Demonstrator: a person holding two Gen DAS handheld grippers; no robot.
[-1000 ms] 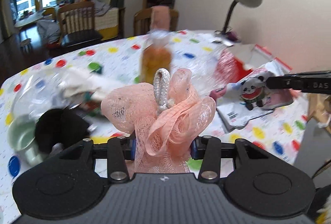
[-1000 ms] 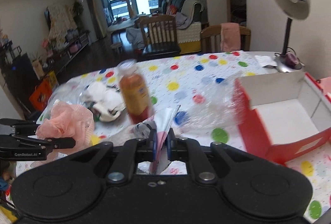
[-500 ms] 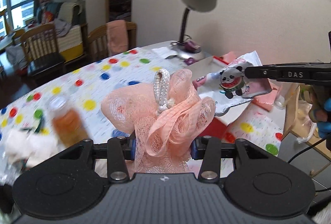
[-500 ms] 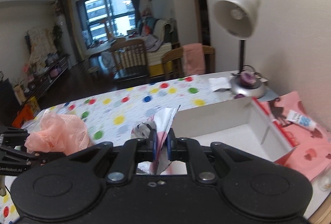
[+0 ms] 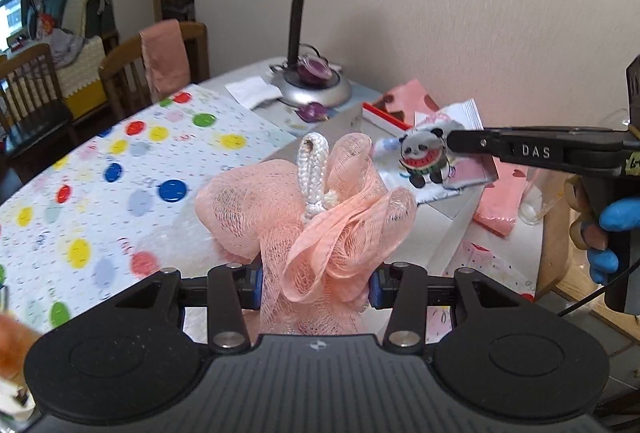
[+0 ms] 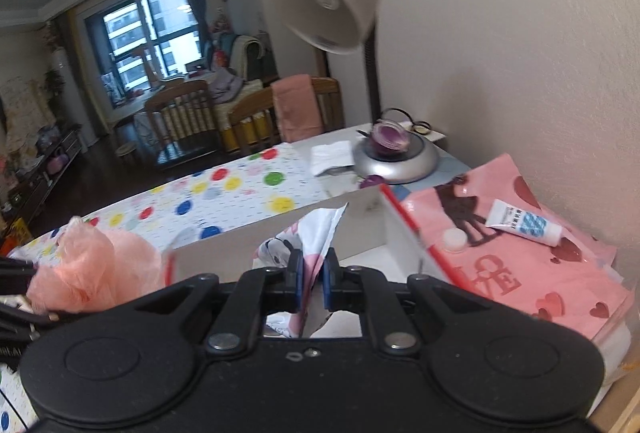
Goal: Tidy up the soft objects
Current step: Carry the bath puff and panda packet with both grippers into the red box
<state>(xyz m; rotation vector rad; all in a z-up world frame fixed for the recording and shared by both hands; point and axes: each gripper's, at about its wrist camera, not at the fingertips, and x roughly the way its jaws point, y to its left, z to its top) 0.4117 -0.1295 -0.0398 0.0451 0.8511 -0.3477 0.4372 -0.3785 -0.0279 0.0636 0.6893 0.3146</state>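
Both grippers are carrying loads over the far end of the table (image 5: pixel 132 169), above the white box with red trim (image 6: pixel 372 229).

Left gripper (image 5: pixel 316 283): pads are clamping the base of a pink mesh bath pouf (image 5: pixel 308 209); the mesh is bulging up between the jaws and its white cord loop (image 5: pixel 314 169) is standing upright. The pouf is riding clear of the polka-dot tablecloth, not resting on anything.

Right gripper (image 6: pixel 312 281): jaws are nearly together, pinching a thin soft packet printed with a panda and watermelon (image 5: pixel 424 161). From the left wrist view the packet is hanging flat off the fingertips just beside the pouf, over the box. A blue-gloved hand (image 5: pixel 612 237) is holding that gripper's handle.

Progress, as I judge it: both soft items are picked up and are arriving at the box, but neither is released. Lowering and letting go of each is what is left. The stretch of box floor that shows is looking bare, so this may be an early pair.

Hard to make out:
- The box is mostly hidden behind the pouf and gripper bodies; only a wall, one red edge and part of the floor are showing.
- The desk lamp (image 6: pixel 340 1) head is blurring.
- An orange shape at the lower left edge of the left view is cut off; cannot identify it.
- The pink heart-print bag (image 6: pixel 516 253) with a small tube (image 6: pixel 524 223) lying on it is beside the box; whether it belongs to the task I cannot tell.
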